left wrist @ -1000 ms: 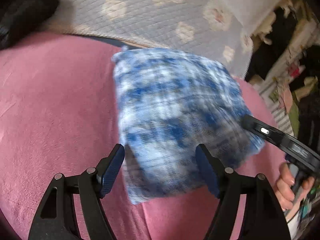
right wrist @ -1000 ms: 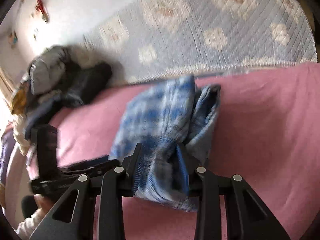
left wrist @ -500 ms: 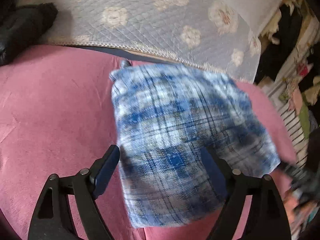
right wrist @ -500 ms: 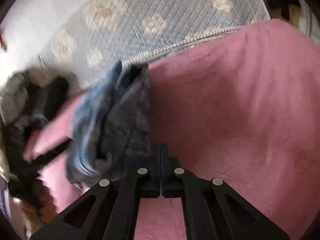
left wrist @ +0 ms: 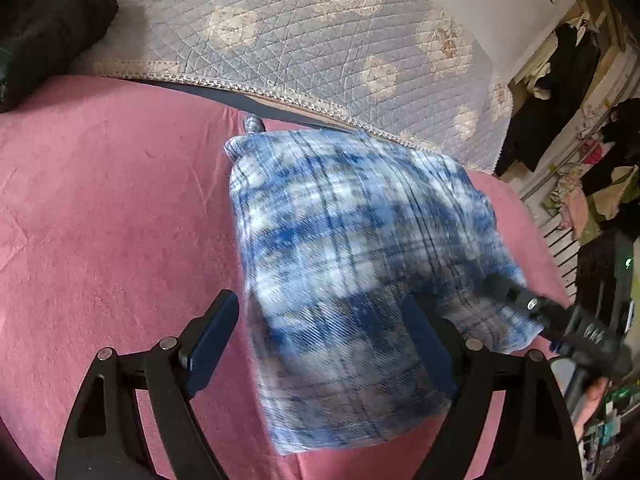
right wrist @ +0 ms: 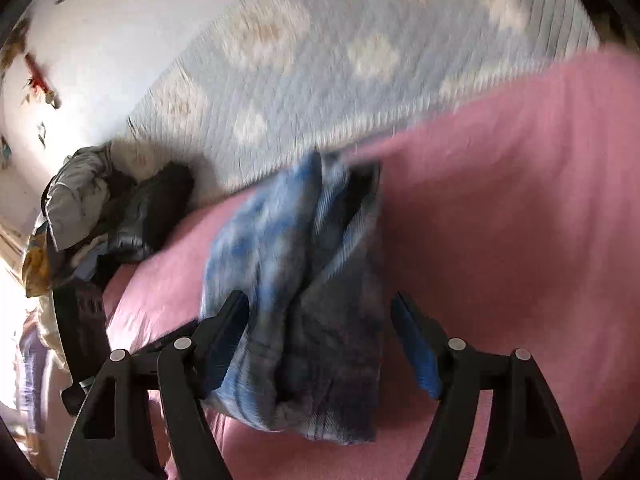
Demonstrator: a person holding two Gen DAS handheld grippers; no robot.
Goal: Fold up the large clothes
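Observation:
A folded blue and white plaid shirt [left wrist: 352,264] lies on the pink bed cover [left wrist: 112,208]. My left gripper [left wrist: 320,340] is open, its fingers on either side of the shirt's near end, gripping nothing. My right gripper [right wrist: 324,340] is open too, its fingers straddling the shirt's stacked side edge [right wrist: 304,280]. In the left wrist view the right gripper [left wrist: 560,320] comes in from the right and touches the shirt's right edge. Both views are blurred by motion.
A grey quilted blanket with flowers [left wrist: 304,32] lies behind the shirt. A pile of dark and grey clothes [right wrist: 112,216] sits at the far left of the bed. Hanging clothes and clutter [left wrist: 576,128] stand past the bed's right side.
My right gripper was shut half a second ago and is now open around the shirt's side edge. The left gripper stayed open and crept slightly forward over the shirt.

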